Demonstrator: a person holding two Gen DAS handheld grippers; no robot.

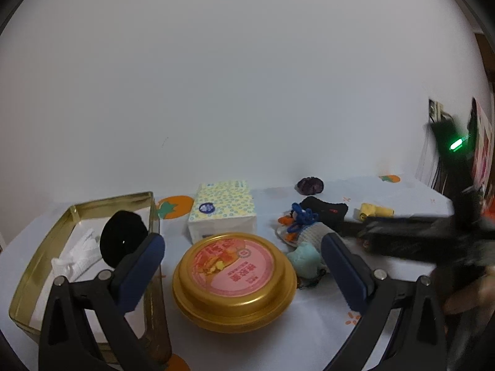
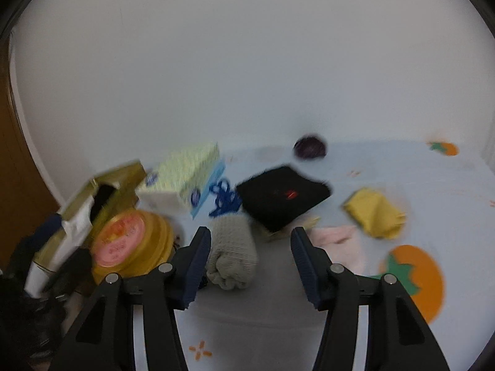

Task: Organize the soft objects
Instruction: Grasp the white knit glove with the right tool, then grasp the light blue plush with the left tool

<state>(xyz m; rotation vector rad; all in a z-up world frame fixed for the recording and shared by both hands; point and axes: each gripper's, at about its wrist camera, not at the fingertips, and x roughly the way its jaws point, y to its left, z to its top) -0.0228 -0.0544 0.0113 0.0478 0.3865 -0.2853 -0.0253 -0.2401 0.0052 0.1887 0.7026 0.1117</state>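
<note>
A gold tin box point(image 1: 40, 259) on the left holds a black round soft thing point(image 1: 123, 238) and a white cloth point(image 1: 80, 255). My left gripper point(image 1: 243, 259) is open and empty, low above a round gold lidded tin point(image 1: 233, 278). On the table lie a grey knitted piece point(image 2: 232, 253), a blue cord point(image 2: 224, 199), a black cloth point(image 2: 283, 198), a yellow cloth point(image 2: 374, 213), a pink cloth point(image 2: 340, 242), a teal soft thing point(image 1: 304, 258) and a purple ball point(image 2: 310, 147). My right gripper point(image 2: 250, 259) is open and empty, just right of the grey piece; the view is blurred.
A tissue pack point(image 1: 222, 210) stands behind the round tin, also in the right wrist view point(image 2: 182, 179). The right gripper's body point(image 1: 433, 235) crosses the left view at the right. The white tablecloth point(image 2: 433, 191) has orange fruit prints. A wall is close behind.
</note>
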